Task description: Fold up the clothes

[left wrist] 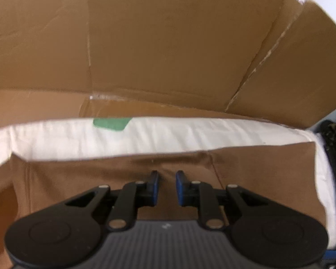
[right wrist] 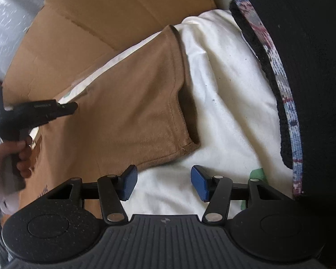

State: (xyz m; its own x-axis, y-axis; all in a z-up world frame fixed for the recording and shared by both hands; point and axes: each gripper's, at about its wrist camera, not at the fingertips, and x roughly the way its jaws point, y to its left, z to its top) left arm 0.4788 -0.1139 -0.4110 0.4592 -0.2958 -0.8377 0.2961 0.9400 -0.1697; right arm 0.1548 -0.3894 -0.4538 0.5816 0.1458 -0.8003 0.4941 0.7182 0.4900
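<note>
- brown garment [right wrist: 127, 103] lies flat on the white sheet [right wrist: 224, 94], cardboard [left wrist: 168, 44] toward 12 o'clock.
- left gripper [left wrist: 167, 188] fingers slightly apart, over the cloth; right gripper [right wrist: 163, 182] fingers wide apart, empty.
- likely mid-fold or done; which, unclear.

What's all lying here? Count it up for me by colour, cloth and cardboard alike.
Brown garment: 1
White sheet: 1
Brown cardboard: 1
Patterned dark fabric: 1
Green patches: 2, one near each wrist view's sheet edge
Total: 6

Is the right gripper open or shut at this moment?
Open. The right gripper shows a wide gap between its blue pads, with only the white sheet between them, beside the brown garment.
</note>
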